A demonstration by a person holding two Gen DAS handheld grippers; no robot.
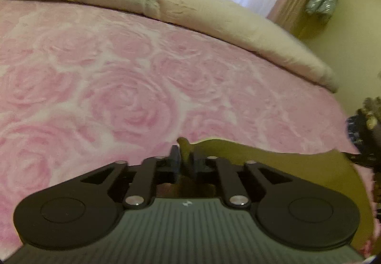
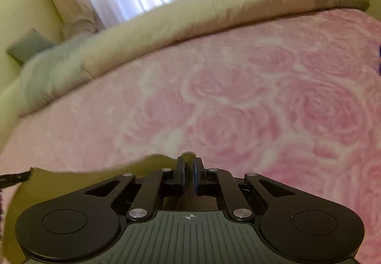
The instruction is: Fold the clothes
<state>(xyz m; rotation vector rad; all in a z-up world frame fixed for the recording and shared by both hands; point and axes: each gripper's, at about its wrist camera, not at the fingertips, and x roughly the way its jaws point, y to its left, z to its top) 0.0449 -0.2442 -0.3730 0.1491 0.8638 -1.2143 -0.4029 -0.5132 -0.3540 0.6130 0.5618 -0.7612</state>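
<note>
A: Where's the garment (image 1: 273, 164)?
B: Low in both frames, above the pink bed (image 1: 119, 73).
A: The jaws?
B: Left gripper (image 1: 184, 161) and right gripper (image 2: 189, 173) both pinch its olive edge.

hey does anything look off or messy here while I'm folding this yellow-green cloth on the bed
Nothing stands out. The left gripper and right gripper each pinch the yellow-green cloth, spanning between them over the pink rose blanket. The beige comforter is bunched along the far side, with no spill or damage visible.
</note>
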